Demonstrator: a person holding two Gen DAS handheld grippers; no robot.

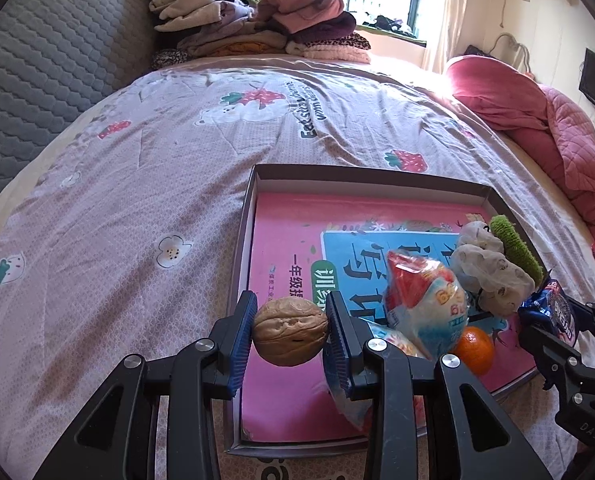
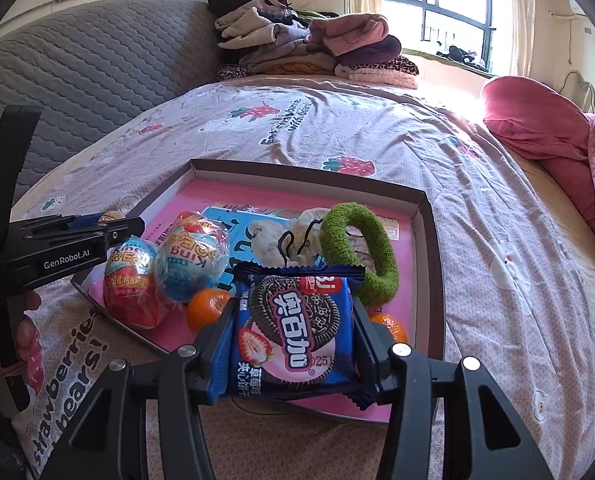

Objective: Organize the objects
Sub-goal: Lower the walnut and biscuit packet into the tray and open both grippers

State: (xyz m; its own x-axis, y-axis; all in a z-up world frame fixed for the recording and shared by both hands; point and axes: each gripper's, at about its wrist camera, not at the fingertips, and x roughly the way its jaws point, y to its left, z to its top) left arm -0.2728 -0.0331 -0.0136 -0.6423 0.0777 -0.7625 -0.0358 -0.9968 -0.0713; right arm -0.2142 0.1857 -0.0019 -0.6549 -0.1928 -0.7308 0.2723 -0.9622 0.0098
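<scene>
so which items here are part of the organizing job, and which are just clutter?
In play:
walnut in left gripper
cookie packet in right gripper
box

Lying about:
folded clothes
pink quilt

"GenRobot.AI" on left gripper [image 2: 109, 222]; "strawberries", "bears!" on bedsheet [image 2: 73, 344].

2 toy eggs [image 2: 165, 264], 2 oranges [image 2: 207, 308], 1 walnut [image 1: 290, 331], 1 cookie pkt [image 2: 295, 326]

Second orange [image 2: 389, 326] mostly hidden behind the cookie pack [image 2: 295, 330]; book [image 1: 293, 240] title half covered by wrapped eggs [image 1: 425, 300].
</scene>
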